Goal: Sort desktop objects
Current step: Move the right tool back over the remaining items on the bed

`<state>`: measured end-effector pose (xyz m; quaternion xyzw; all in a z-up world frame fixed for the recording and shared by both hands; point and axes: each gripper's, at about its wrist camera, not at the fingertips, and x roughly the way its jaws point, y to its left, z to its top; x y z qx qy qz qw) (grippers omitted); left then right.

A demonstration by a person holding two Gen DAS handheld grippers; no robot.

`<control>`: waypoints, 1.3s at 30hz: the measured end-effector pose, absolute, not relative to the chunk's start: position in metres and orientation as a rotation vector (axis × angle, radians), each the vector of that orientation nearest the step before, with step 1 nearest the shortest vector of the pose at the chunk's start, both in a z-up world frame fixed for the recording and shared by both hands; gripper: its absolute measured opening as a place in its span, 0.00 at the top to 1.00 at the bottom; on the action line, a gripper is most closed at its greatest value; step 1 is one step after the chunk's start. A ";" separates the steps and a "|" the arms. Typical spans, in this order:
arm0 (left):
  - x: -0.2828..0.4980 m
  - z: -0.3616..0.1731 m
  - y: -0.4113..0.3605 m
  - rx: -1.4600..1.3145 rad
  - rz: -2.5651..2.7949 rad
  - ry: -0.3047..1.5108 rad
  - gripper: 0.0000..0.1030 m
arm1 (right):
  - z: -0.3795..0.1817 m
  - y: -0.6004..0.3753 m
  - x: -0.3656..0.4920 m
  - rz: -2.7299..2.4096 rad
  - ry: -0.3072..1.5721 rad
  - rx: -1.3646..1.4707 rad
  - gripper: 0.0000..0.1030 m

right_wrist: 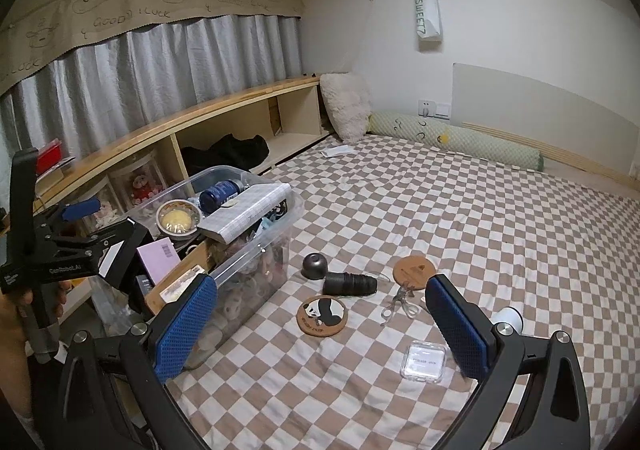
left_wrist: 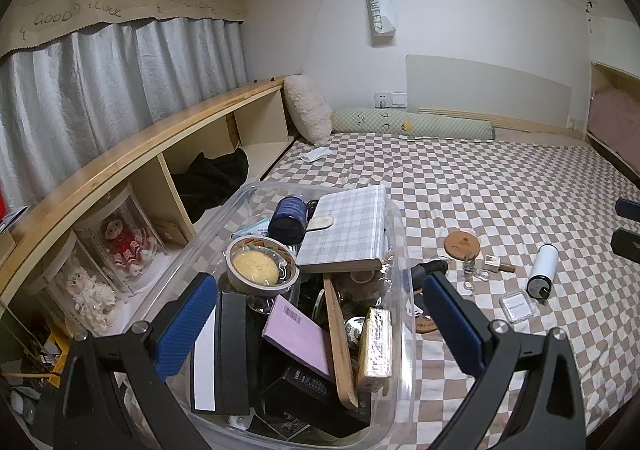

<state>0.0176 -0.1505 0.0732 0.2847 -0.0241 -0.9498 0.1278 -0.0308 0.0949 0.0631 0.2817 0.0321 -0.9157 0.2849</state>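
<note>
Where curtains hang, checkered bed.

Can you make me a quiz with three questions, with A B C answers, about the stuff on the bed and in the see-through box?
1. Where is the checked notebook?
A. on the shelf
B. on top of the pile in the clear box
C. under the pillow

2. How many round cork coasters lie on the bed?
A. two
B. five
C. none

3. How is the right claw?
A. shut on the scissors
B. holding a cup
C. open, holding nothing

Answers: 1 B, it rests on the box's things. 2 A, a plain coaster and a panda coaster. 3 C, its blue pads stand apart, nothing between.
</note>
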 end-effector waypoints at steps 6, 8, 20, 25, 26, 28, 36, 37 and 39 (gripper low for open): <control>0.014 0.072 -0.146 0.832 -2.771 -0.072 0.00 | 0.062 0.099 -0.032 -2.455 0.084 0.760 0.00; 0.013 0.071 -0.143 0.833 -2.775 -0.073 0.00 | 0.062 0.102 -0.034 -2.460 0.078 0.769 0.00; -0.007 0.058 -0.113 0.904 -2.823 -0.138 0.00 | 0.043 0.135 -0.046 -2.541 0.025 0.833 0.00; -0.017 0.050 -0.099 0.955 -2.841 -0.152 0.00 | 0.037 0.153 -0.050 -2.580 0.005 0.865 0.00; -0.019 0.049 -0.096 0.962 -2.846 -0.156 0.00 | 0.034 0.158 -0.052 -2.573 0.004 0.888 0.00; -0.022 0.045 -0.089 0.979 -2.855 -0.164 0.00 | 0.029 0.165 -0.056 -2.565 0.004 0.951 0.00; -0.037 0.024 -0.056 1.059 -2.893 -0.252 0.00 | -0.002 0.197 -0.066 -2.525 -0.039 1.125 0.00; -0.038 0.021 -0.052 1.062 -2.898 -0.273 0.00 | -0.006 0.200 -0.067 -2.521 -0.046 1.143 0.00; -0.043 0.015 -0.042 1.073 -2.910 -0.308 0.00 | -0.017 0.209 -0.071 -2.505 -0.066 1.193 0.00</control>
